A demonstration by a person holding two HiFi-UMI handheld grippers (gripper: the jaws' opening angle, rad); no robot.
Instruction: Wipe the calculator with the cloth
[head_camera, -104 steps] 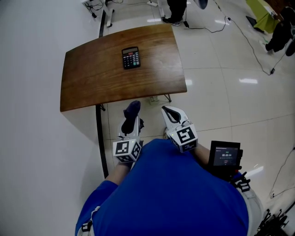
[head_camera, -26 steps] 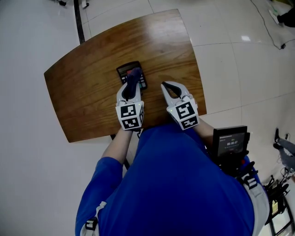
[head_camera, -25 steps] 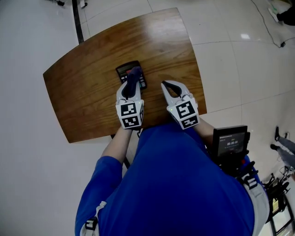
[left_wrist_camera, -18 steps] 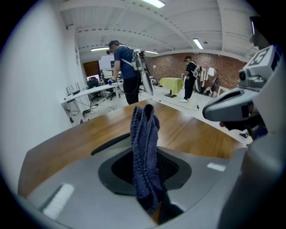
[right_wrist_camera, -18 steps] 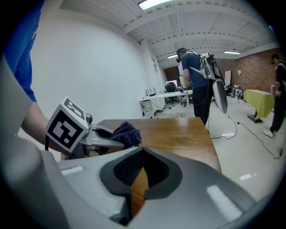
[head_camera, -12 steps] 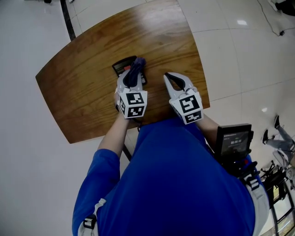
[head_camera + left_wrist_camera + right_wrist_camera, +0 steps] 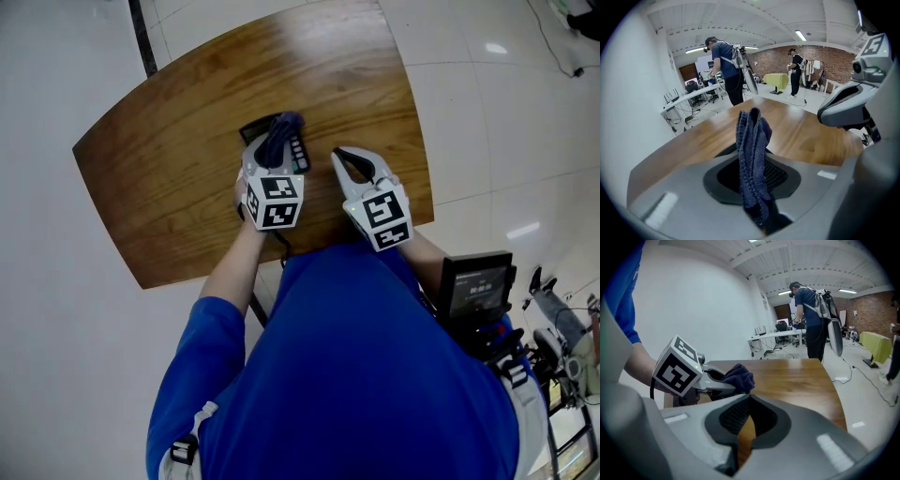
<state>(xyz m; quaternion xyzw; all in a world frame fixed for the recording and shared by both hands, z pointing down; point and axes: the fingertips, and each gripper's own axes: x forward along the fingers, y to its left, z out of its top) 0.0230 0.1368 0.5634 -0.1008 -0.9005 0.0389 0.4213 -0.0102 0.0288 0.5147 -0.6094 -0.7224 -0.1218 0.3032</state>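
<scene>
Nearest me, my blue shirt (image 7: 375, 375) fills the low part of the head view, with a small screen (image 7: 478, 289) at my right hip, at 4 o'clock. Just past the shirt, both tongs reach over the near edge of the wooden counter (image 7: 178, 159). My left tongs (image 7: 274, 159) are clamped on the dark blue cloth (image 7: 752, 154), which stands up between the jaws in a folded bunch and pokes out beyond the tips toward 12 o'clock. The cloth's end lies over the calculator (image 7: 299, 152), whose dark body shows on both sides of it; I cannot tell whether they touch. My right tongs (image 7: 343, 159) sit just beside the left pair, at 3 o'clock from them, with the tips together and nothing held, only counter wood showing through the slit. Farther out, a person with a backpack (image 7: 725, 63) stands by a long desk.
</scene>
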